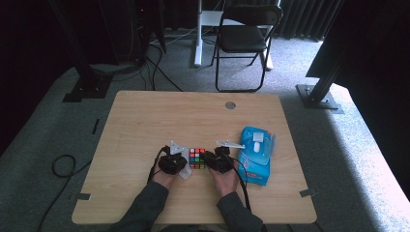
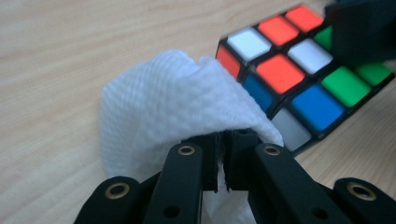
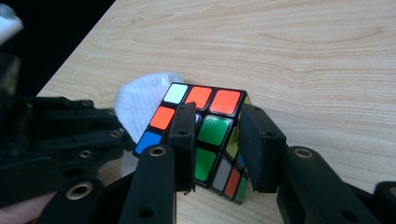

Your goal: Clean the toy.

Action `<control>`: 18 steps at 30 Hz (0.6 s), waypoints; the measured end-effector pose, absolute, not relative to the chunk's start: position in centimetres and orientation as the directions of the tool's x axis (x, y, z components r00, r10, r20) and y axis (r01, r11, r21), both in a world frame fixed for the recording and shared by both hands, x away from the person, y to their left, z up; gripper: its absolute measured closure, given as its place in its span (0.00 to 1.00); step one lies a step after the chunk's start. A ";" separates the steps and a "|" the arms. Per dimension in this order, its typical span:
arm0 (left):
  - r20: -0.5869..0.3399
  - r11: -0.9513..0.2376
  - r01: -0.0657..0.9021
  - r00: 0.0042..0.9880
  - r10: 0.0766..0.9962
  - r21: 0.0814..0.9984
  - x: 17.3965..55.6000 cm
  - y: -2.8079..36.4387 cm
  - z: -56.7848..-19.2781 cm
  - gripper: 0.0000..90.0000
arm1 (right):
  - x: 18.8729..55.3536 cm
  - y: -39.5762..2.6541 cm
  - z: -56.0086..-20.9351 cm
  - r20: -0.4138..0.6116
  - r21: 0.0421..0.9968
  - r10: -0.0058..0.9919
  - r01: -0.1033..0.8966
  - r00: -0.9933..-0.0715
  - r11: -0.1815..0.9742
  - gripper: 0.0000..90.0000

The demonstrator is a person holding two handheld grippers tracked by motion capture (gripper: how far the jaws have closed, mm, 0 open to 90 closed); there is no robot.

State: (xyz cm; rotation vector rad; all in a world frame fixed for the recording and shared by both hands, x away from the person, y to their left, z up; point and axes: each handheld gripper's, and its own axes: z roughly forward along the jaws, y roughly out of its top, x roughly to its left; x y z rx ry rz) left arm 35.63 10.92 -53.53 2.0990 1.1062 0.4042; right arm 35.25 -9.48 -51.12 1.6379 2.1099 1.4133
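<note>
cube point(image 1: 197, 158): one, on the table point(image 1: 145, 121) between both grippers; hard, light, slick faces; best held by opposite sides.
wipe point(image 2: 163, 112): one sheet, soft and limp; bunches, so pinch a fold. it touches the cube's left side.
left gripper point(image 2: 223, 161): jaws together, clamped on the wipe.
right gripper point(image 3: 217, 144): jaws gripping one cube corner, steadying it.
wipe pack point(image 1: 255, 154): one, blue, right of the cube.

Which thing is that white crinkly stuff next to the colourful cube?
Look at the middle of the wooden table, near the person's hands. Left of the puzzle cube sits the white wipe, pinched in the left gripper. It is the soft, dimpled white thing, unlike the blue wipes pack.
</note>
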 end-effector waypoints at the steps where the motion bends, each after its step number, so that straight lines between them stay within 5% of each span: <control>1: -0.038 -0.389 0.582 0.587 0.809 0.714 35.6 10.8 -53.8 0.96 | 35.3 -9.5 -51.1 0.422 0.715 0.810 0.699 -0.407 -0.022 0.75; 18: -0.054 -0.390 0.575 0.606 0.793 0.719 35.7 11.2 -52.7 0.94 | 35.3 -9.5 -51.1 0.424 0.715 0.807 0.699 -0.410 -0.020 0.75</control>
